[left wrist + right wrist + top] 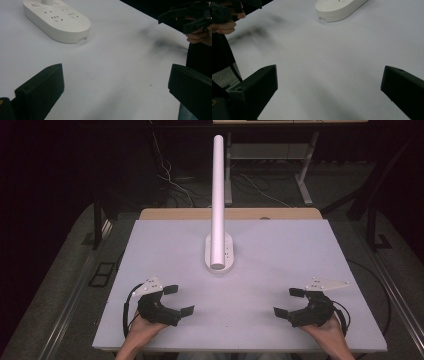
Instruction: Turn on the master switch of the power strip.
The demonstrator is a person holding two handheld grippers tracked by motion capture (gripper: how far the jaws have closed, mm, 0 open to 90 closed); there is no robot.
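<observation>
Socket strip (219,254) lies well ahead, between both spread tongs (179,300).

The left gripper (116,92) has its 2 black jaws rising from the bottom corners, standing wide apart with nothing but bare white tabletop (120,62) between them. At the upper left lies a white oval power strip (58,21), flat on the tabletop, with small socket slots on its top face and the foot of a white post rising from its far end. At the upper right, past the tabletop's edge, a hand (200,37) holds the right gripper (190,17), dark against a black background. Faint grey smudges mark the tabletop near that edge.
</observation>
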